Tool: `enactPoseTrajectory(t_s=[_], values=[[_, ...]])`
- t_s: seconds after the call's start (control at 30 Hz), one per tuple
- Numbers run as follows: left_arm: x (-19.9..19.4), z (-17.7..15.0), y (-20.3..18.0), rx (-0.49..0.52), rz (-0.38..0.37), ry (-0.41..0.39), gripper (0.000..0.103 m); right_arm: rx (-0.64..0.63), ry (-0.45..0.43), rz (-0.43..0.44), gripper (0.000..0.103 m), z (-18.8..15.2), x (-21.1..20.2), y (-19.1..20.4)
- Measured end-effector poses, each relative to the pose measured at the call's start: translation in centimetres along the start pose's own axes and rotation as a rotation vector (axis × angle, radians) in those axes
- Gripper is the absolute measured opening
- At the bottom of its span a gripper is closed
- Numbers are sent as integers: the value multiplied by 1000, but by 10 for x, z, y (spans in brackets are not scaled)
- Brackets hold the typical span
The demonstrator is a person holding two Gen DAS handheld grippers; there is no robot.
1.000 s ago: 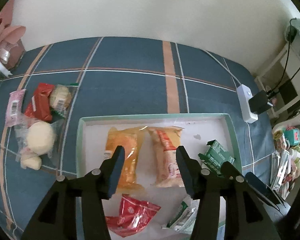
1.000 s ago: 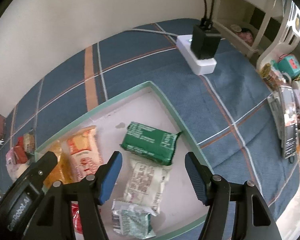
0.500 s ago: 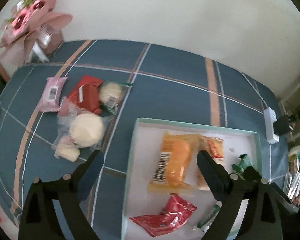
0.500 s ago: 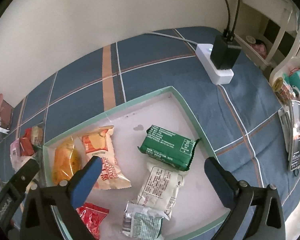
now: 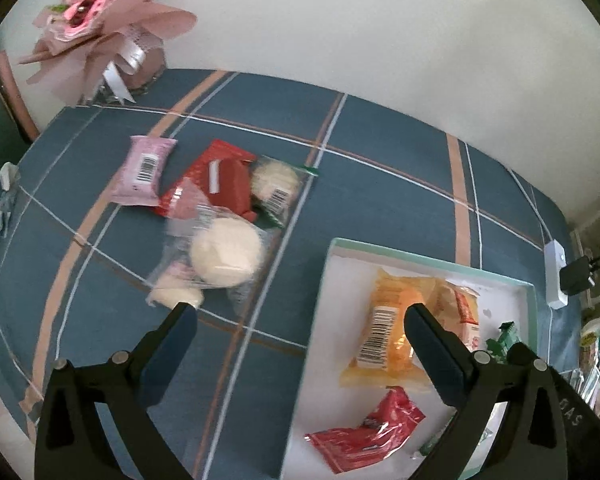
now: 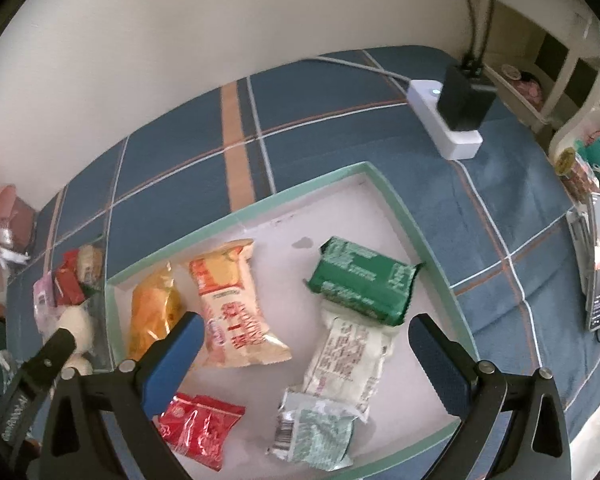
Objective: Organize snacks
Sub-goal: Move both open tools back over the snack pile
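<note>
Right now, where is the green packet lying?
In the right wrist view the green packet lies inside the tray, near its far right corner, overlapping the top end of the white packet.

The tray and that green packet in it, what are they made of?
The tray looks like cardboard: matte white floor with a small stain, thin flat mint-green walls with sharp folded corners. The green packet looks like printed plastic film, smooth with a slight sheen and crimped ends, though foil lining can't be ruled out.

Plain off-white wall (image 5: 380, 32) behind blue plaid bedspread (image 5: 380, 184); white wooden shelf unit (image 6: 560, 60) at right edge.
</note>
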State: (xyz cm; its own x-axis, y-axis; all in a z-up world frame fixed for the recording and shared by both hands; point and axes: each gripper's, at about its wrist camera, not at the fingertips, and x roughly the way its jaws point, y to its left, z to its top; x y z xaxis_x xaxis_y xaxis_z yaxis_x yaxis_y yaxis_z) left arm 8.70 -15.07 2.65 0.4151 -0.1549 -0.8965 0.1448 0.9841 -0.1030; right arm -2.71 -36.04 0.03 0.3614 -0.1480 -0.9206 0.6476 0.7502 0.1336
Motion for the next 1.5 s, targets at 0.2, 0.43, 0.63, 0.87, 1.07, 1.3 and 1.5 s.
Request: enactPoseTrajectory(t_s=[0.2, 0.43, 0.63, 0.87, 1.07, 1.3, 1.5], values=[[-14, 0, 18, 7, 80, -41, 103, -36, 0, 6, 103, -9, -4, 21], [-23, 1, 54, -18, 145, -30, 103, -113, -1, 17, 103, -22, -6, 56], [-27, 4, 93, -12, 139, -11, 103, -169, -29, 25, 103, -34, -19, 91], [-33, 11, 146, -74, 185, -31, 103, -219, -8, 85, 103, -51, -19, 129], [-28, 16, 183, -139, 188, -17, 103, -280, -33, 126, 103, -66, -22, 156], [-13, 22, 196, -166, 140, 17, 103, -327, -23, 139, 103, -79, -12, 181], [19, 22, 187, -160, 100, 93, 103, -339, 2, 136, 100, -78, 7, 190]])
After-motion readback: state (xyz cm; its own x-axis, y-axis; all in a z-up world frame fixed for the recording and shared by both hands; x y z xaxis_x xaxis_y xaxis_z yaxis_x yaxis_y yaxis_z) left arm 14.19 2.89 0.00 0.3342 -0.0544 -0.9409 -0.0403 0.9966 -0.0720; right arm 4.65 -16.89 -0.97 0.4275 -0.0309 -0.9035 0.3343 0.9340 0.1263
